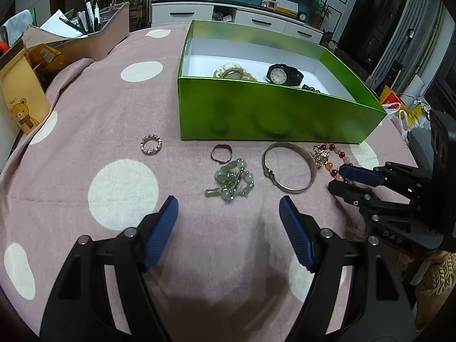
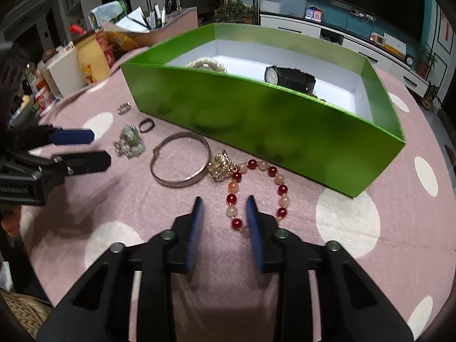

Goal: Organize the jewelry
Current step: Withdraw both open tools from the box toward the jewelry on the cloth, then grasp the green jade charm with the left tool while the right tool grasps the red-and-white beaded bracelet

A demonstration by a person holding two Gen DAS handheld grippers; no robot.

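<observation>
My left gripper (image 1: pixel 228 208) is wide open, holding nothing, near the one green jade bead bracelet (image 1: pixel 232 181); my right gripper (image 2: pixel 225 202) is half open, fingers straddling the near-left side of the one red-and-peach bead bracelet (image 2: pixel 256 191), not gripping it. On the pink polka-dot cloth (image 1: pixel 114 108): one silver bangle (image 1: pixel 289 166), two small rings (image 1: pixel 151 144) (image 1: pixel 221 153), one gold charm (image 2: pixel 221 168). Far side, one open green box (image 1: pixel 270 114) holds two watches, one black (image 1: pixel 283 74) and one cream (image 1: pixel 232 71).

My left wrist cam sits low over the tablecloth (image 1: pixel 85 119), facing fwd at the green box (image 1: pixel 270 114) w/ the jade bracelet (image 1: pixel 232 181) close in front. My right wrist cam is lower and closer, angled at the box corner, red bead bracelet (image 2: pixel 256 193) right under it. Both views share the box, silver bangle (image 1: pixel 289 166) and each other's gripper at the edge.
</observation>
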